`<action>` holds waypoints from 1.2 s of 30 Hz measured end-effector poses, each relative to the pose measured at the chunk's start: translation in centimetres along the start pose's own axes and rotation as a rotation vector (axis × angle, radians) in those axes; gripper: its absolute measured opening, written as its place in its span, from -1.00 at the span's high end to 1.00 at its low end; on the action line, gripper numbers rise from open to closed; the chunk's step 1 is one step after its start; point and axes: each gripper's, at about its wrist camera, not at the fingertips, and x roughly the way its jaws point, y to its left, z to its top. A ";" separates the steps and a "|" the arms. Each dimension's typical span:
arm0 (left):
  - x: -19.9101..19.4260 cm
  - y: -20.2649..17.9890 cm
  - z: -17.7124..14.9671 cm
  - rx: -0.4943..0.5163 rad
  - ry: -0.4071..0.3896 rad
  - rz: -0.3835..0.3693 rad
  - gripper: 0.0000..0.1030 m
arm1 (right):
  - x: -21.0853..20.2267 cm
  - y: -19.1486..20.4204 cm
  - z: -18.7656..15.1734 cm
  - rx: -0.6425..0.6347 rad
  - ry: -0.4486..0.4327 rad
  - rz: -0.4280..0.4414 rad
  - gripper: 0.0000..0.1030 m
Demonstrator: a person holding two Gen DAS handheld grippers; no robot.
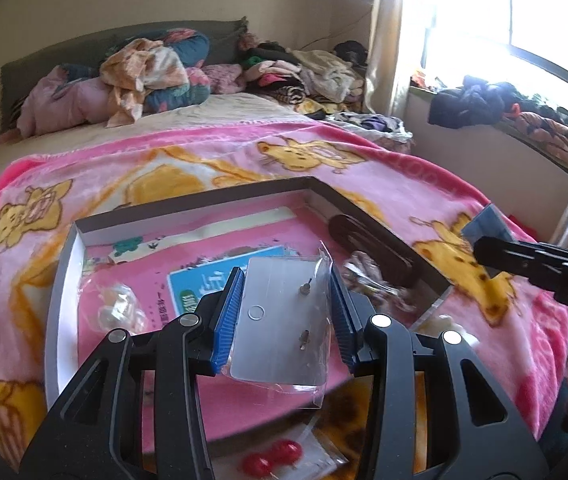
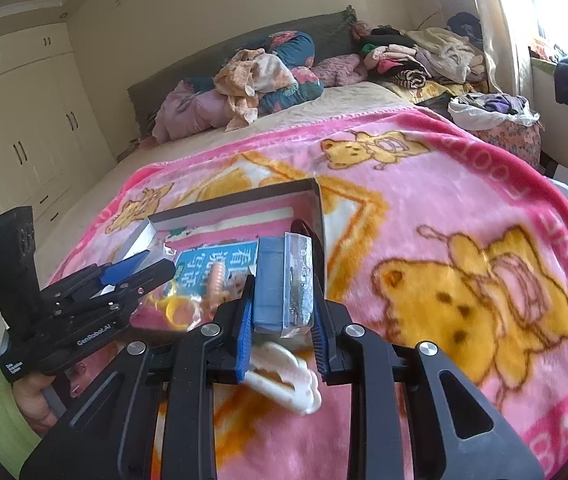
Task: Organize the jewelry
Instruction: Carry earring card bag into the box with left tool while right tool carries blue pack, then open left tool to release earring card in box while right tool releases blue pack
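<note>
My left gripper [image 1: 285, 280] is shut on a clear bag with a grey earring card [image 1: 284, 320] and holds it above an open pink-floored box [image 1: 66, 264] on the bed. The left gripper also shows in the right wrist view [image 2: 140, 270]. My right gripper [image 2: 284, 292] is shut on a blue card and a clear packet [image 2: 284, 280] beside the box's right wall [image 2: 317, 208]. The right gripper appears at the right in the left wrist view [image 1: 491, 256], holding the blue card [image 1: 483, 226]. A dark hair clip [image 1: 367, 248] and small bagged items [image 1: 116, 308] lie in the box.
A pink bear-print blanket [image 2: 463, 220] covers the bed. Red earrings [image 1: 272, 456] in a bag lie near the box's front edge. A white hair clip [image 2: 284, 376] lies under my right gripper. Clothes [image 1: 156, 72] pile at the headboard. A window [image 1: 503, 20] is right.
</note>
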 end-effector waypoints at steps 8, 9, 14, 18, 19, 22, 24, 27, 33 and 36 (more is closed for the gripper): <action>1.7 1.9 0.3 -0.035 0.022 0.050 0.36 | 2.6 0.4 1.9 0.001 0.021 0.005 0.54; 1.9 2.1 0.3 -0.040 0.025 0.054 0.36 | 2.9 0.4 2.0 0.000 0.027 0.005 0.54; 2.7 3.0 0.2 -0.060 0.038 0.058 0.36 | 4.5 0.4 2.4 0.006 0.058 0.002 0.54; 3.3 3.5 0.1 -0.073 0.051 0.059 0.35 | 5.8 0.7 2.4 -0.017 0.085 -0.009 0.54; 3.4 3.6 0.0 -0.076 0.054 0.058 0.35 | 6.2 0.8 2.3 -0.021 0.093 -0.013 0.54; 3.6 3.8 -0.1 -0.082 0.060 0.058 0.35 | 7.1 0.8 2.2 -0.031 0.110 -0.022 0.54; 3.8 3.9 -0.1 -0.087 0.067 0.057 0.35 | 7.6 0.8 2.0 -0.034 0.121 -0.023 0.54; 3.7 3.9 -0.1 -0.088 0.066 0.056 0.35 | 8.1 0.7 1.7 -0.038 0.135 -0.024 0.54; 3.8 4.0 -0.2 -0.090 0.074 0.054 0.34 | 8.9 0.5 1.1 -0.032 0.159 -0.024 0.53; 3.8 4.0 -0.2 -0.092 0.076 0.054 0.34 | 9.0 0.6 0.9 -0.034 0.159 -0.025 0.53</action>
